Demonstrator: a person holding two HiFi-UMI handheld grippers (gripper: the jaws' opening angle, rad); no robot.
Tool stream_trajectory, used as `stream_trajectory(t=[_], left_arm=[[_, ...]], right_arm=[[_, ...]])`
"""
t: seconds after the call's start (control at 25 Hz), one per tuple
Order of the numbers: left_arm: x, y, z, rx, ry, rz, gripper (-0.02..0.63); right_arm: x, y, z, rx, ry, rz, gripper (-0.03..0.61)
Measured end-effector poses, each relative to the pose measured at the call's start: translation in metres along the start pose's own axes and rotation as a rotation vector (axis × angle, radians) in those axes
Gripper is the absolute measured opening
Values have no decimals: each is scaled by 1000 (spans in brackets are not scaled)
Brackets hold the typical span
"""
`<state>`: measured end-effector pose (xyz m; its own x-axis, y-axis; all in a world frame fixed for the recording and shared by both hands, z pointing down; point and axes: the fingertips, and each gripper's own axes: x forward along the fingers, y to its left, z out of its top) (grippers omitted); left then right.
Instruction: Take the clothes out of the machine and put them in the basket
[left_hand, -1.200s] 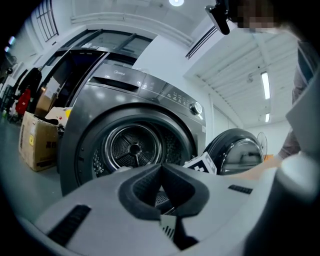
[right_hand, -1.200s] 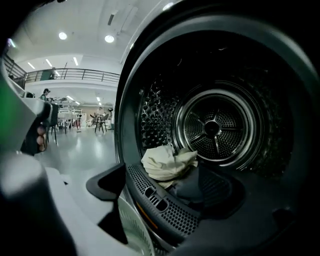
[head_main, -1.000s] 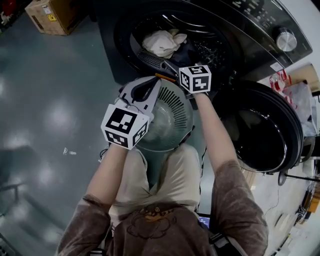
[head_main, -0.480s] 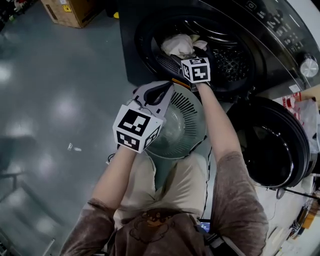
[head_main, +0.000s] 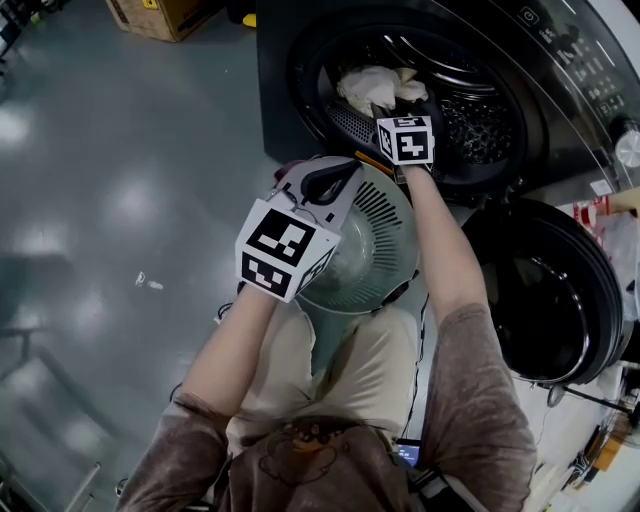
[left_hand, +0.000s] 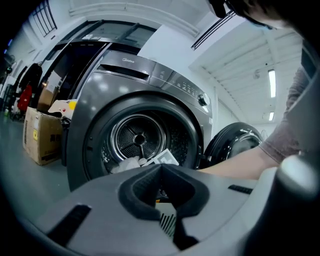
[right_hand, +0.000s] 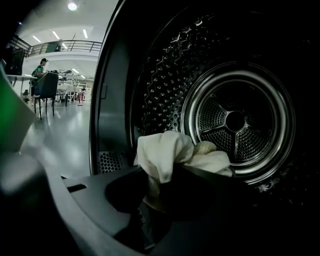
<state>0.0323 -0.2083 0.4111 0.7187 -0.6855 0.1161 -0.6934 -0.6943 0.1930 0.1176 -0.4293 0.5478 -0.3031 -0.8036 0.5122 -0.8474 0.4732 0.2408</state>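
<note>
— Anything changed since 1 second ago?

— Yes, with the right gripper (head_main: 387, 110): no longer hangs above the rim of the basket (head_main: 385, 205), reaches instead into the drum (head_main: 480, 125) of the washing machine (head_main: 560, 60). Has just been closing its jaws; now pinches a fold of the pale clothes (right_hand: 165, 152) between them.

— And on the other side?

— Much the same for the left gripper (left_hand: 160, 169): hovers over the basket as before, keeps its jaws together at the tips, holds nothing.

— Any writing to read?

— Can make out pale lettering (left_hand: 129, 60) on the machine's upper panel, but too small to read. Same for the yellow label (left_hand: 34, 135) on the cardboard box (left_hand: 44, 131). Only black-and-white square markers on each gripper's cube (head_main: 285, 248).

— Counts?

— 1 machine, 1 round door (head_main: 560, 290) swung open beside it, 1 slotted basket just in front of the drum's mouth, 2 grippers, 1 box. For the clothes, 1 pale heap low at the front of the drum — cannot tell how many pieces; looks like a smooth white one with a knobbly cream one behind.
</note>
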Motion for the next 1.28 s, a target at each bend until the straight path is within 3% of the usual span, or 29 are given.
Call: stream_trajectory(t=[0.12, 0.24, 0.68, 1.0, 1.28], left_arm=[[0, -5, 0, 9, 9, 0, 8], [-1, -10, -2, 30, 21, 3, 7], [-18, -17, -2, 77, 17, 30, 8], [-23, -24, 3, 82, 0, 44, 8], [-19, -29, 3, 84, 3, 36, 6]], right_arm=[[-11, 4, 4, 22, -24, 17, 61], [-30, 8, 9, 26, -58, 25, 40], [-133, 31, 20, 9, -171, 78, 34], [-200, 67, -12, 42, -190, 120, 34], [-250, 122, -38, 82, -194, 214, 34]])
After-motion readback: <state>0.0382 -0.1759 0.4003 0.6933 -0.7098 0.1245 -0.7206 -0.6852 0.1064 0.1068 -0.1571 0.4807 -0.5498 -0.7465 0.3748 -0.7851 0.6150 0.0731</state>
